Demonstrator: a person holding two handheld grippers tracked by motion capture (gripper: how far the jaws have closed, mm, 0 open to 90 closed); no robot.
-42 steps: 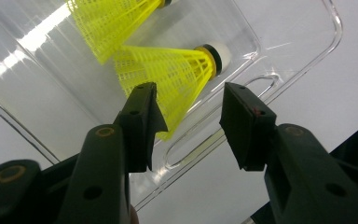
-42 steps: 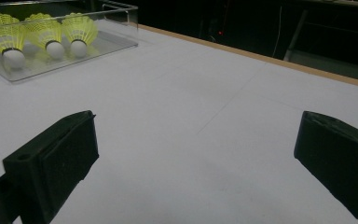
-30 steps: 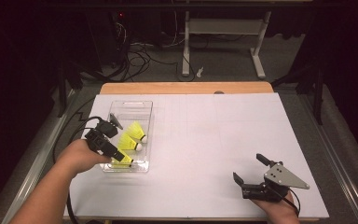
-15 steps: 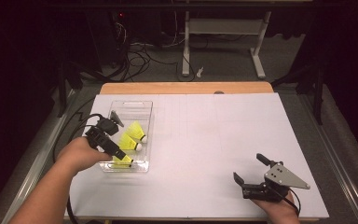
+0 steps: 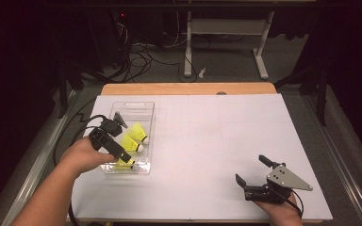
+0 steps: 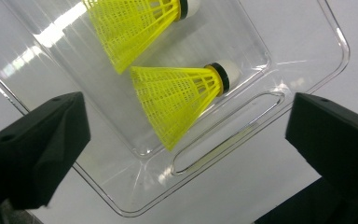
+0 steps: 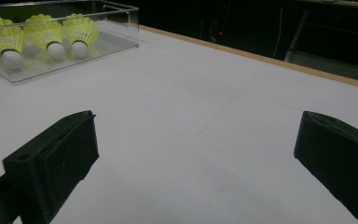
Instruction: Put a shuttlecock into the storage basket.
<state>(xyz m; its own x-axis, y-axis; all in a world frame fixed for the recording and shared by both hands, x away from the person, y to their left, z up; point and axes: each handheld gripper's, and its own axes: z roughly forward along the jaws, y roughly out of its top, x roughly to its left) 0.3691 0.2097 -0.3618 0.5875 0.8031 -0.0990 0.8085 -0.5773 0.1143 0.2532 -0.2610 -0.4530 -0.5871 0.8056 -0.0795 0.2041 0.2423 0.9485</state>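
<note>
Presently the left gripper [image 5: 122, 153] is hovering, fingers just opened wide and empty, over a light, crushable shuttlecock [image 6: 182, 98] lying in the clear tray [image 6: 307, 70]; gripping its firm cork looks safest.

left gripper [image 5: 122, 153]: over tray [image 5: 143, 109], jaws just opened, nothing between | shuttlecocks [image 5: 136, 133]: three, yellow, in tray | right gripper [image 5: 250, 170]: jaws apart, empty, near table [image 5: 207, 132] front edge, well apart from tray
</note>
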